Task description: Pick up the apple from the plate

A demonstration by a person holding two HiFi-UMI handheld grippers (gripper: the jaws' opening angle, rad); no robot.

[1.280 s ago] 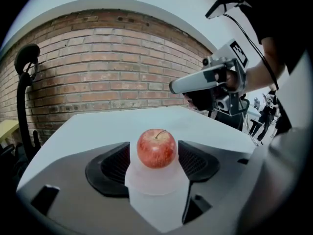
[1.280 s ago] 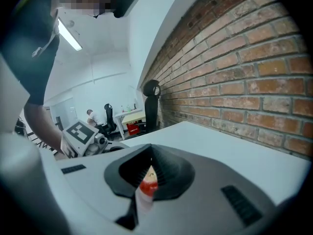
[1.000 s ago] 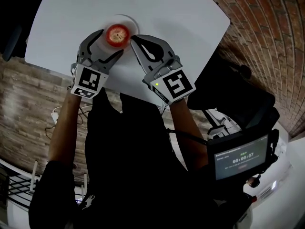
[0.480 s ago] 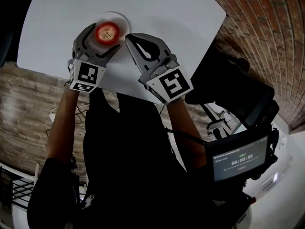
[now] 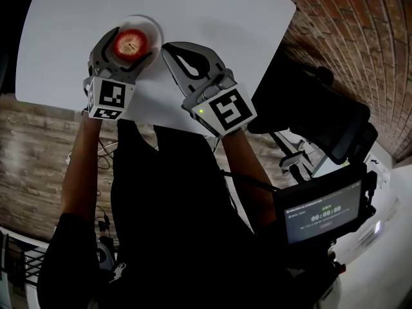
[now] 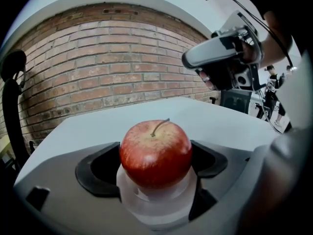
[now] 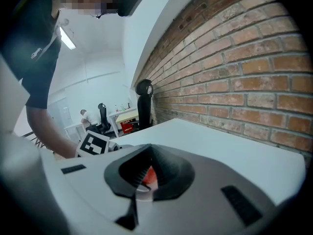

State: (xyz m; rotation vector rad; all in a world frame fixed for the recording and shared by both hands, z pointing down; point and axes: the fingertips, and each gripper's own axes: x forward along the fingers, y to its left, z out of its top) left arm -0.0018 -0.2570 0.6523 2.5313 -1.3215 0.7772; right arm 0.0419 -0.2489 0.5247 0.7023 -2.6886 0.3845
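Note:
A red apple (image 5: pixel 131 42) with a stem stands on a small white plate (image 5: pixel 152 25) on the white table (image 5: pixel 212 18). My left gripper (image 5: pixel 129 45) is open, one jaw on each side of the apple. Its jaws have just been opening, and the apple sits between them on the plate (image 6: pixel 156 208). In the left gripper view the apple (image 6: pixel 155 153) fills the gap between the black pads (image 6: pixel 97 171), which do not visibly press on it. My right gripper (image 5: pixel 170 50) hovers just right of the plate, shut and empty. Through its jaws a sliver of apple (image 7: pixel 149 176) shows.
A brick wall (image 5: pixel 360 37) runs along the table's far and right sides. A black device with a lit screen (image 5: pixel 325 214) hangs at the person's right hip. A black office chair (image 7: pixel 144 102) stands beyond the table, with desks and a seated person (image 7: pixel 87 115) behind it.
My left gripper has slid forward and down so the apple sits deeper between its jaws, which spread wider. The right gripper has stayed about where it was beside the plate.

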